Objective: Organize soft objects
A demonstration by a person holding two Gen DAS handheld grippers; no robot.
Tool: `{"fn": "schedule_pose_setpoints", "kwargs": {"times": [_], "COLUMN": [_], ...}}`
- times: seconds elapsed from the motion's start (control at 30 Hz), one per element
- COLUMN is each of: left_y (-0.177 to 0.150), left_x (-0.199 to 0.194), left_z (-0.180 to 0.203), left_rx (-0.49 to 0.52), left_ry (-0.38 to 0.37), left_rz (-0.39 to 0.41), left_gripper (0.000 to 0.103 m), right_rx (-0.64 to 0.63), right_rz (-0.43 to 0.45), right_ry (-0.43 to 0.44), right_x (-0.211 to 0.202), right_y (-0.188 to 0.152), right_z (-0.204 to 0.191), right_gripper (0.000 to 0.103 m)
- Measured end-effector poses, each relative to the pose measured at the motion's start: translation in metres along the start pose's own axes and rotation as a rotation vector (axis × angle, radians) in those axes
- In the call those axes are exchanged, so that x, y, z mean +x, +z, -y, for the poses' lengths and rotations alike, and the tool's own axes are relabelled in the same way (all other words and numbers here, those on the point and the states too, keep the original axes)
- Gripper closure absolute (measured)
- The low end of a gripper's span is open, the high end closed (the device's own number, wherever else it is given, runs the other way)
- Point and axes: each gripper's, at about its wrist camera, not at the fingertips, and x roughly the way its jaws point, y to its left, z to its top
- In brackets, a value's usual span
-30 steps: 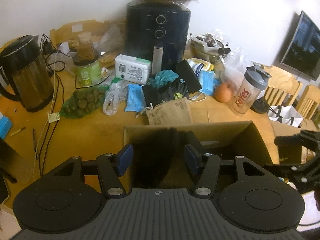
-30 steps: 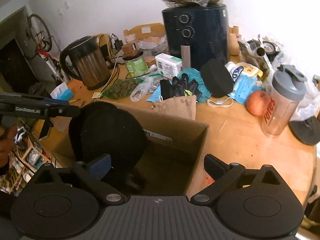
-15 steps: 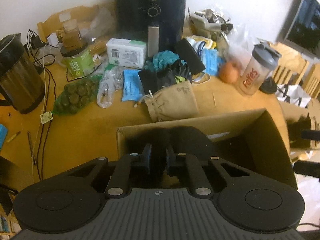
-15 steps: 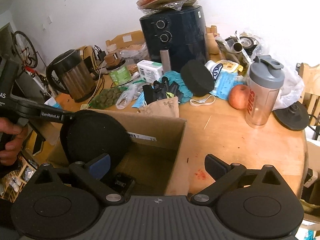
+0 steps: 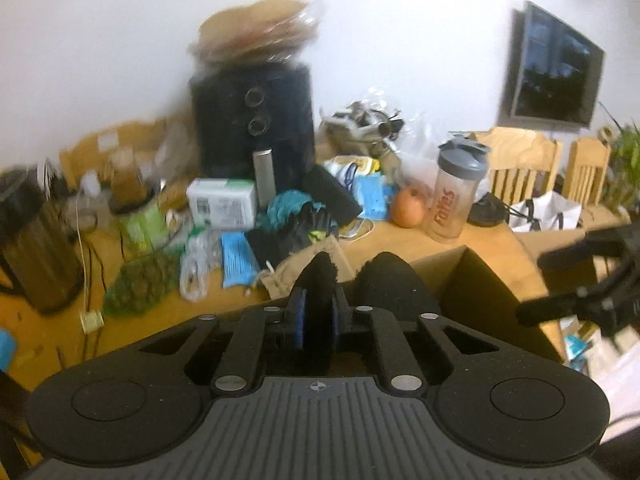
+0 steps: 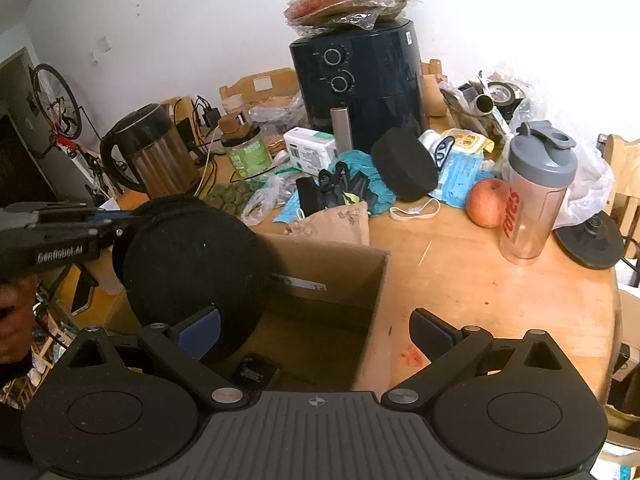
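The left gripper (image 5: pixel 318 312) has its jaws pinched tight on the rim of a black foam disc (image 6: pixel 192 264), which hangs at the left side of the cardboard box (image 6: pixel 340 280), low centre of the right wrist view, half over the opening. To my eye the step in hand is either lifting this disc out or settling it in; I cannot tell which. Next it needs carrying clear of the box wall, or a gentle release.

The right gripper (image 6: pixel 316 330) hovers over the box with its jaws spread wide, holding nothing.

I count two black foam discs: the held one, and a second disc (image 6: pixel 404 170) leaning among the clutter mid-frame on the bench (image 6: pixel 480 280), before the air fryer (image 6: pixel 360 84). One box, one apple (image 6: pixel 486 202), one shaker bottle (image 6: pixel 536 192), one kettle (image 6: pixel 152 152).
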Motion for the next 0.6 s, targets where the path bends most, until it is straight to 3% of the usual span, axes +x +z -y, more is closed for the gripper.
{"fn": "schedule_pose_setpoints", "kwargs": {"times": [0.1,0.13,0.23,0.6], "left_y": [-0.006,-0.006,-0.007,-0.012], "left_x": [-0.002,-0.003,-0.007,-0.017], "left_z": [0.009,0.010,0.008,-0.014], "left_rx": [0.040,0.037,-0.001,-0.142], "left_ry": [0.021,0.037,0.052,0.102], "left_rz": [0.000,-0.007,-0.020,-0.116], "left_gripper": [0.048,0.042,0.037,0.036], "right_rx": [-0.008,-0.009,-0.013,-0.029], "right_rz": [-0.007,-0.010,-0.017,-0.019], "right_ry": [0.002,0.003,0.006,0.012], "right_x": [0.002,0.002,0.003,0.003], "right_y": [0.000,0.001,0.000,0.000], "right_z": [-0.003,-0.004,-0.007,-0.013], "right_gripper": [0.003,0.003,0.003,0.003]}}
